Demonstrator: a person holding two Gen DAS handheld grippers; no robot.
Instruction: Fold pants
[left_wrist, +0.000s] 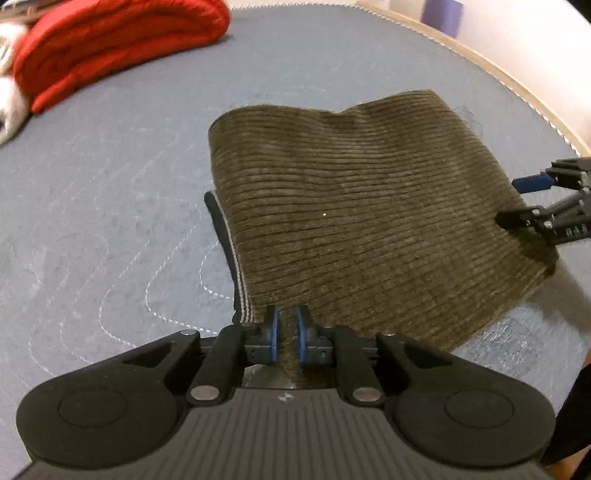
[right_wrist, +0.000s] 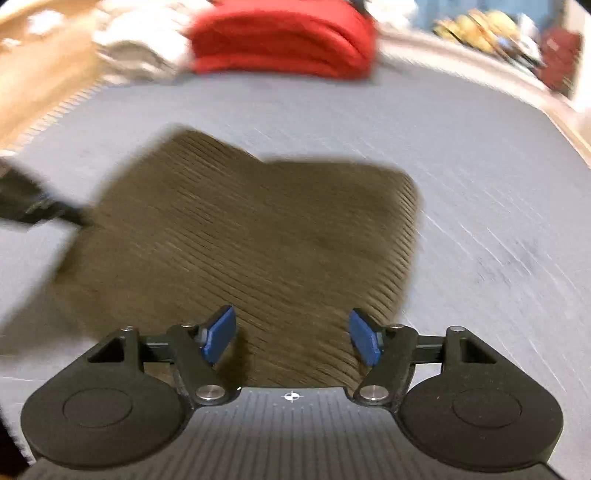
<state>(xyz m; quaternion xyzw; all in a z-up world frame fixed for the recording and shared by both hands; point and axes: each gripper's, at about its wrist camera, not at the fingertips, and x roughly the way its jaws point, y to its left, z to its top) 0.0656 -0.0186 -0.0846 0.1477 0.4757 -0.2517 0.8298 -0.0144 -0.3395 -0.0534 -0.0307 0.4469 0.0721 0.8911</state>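
Note:
Brown corduroy pants (left_wrist: 351, 206), folded into a thick rectangle, lie on a blue-grey quilted mattress (left_wrist: 92, 206). My left gripper (left_wrist: 287, 334) is shut on the near edge of the pants, with a ridge of fabric pinched between its blue pads. A dark waistband strip shows along the left side of the fold. At the right side of the pants my right gripper (left_wrist: 517, 201) has its jaws apart. In the blurred right wrist view, the right gripper (right_wrist: 292, 338) is open over the near edge of the pants (right_wrist: 240, 240), and its pads are not pressing on them. The left gripper (right_wrist: 44, 210) shows at the far left corner.
A folded red garment (left_wrist: 110, 48) (right_wrist: 280, 40) lies at the far side of the mattress beside white fluffy laundry (left_wrist: 7, 107) (right_wrist: 136, 40). The mattress edge with beige piping (left_wrist: 480, 62) curves along the right. Blurred clutter (right_wrist: 487, 29) sits beyond the bed.

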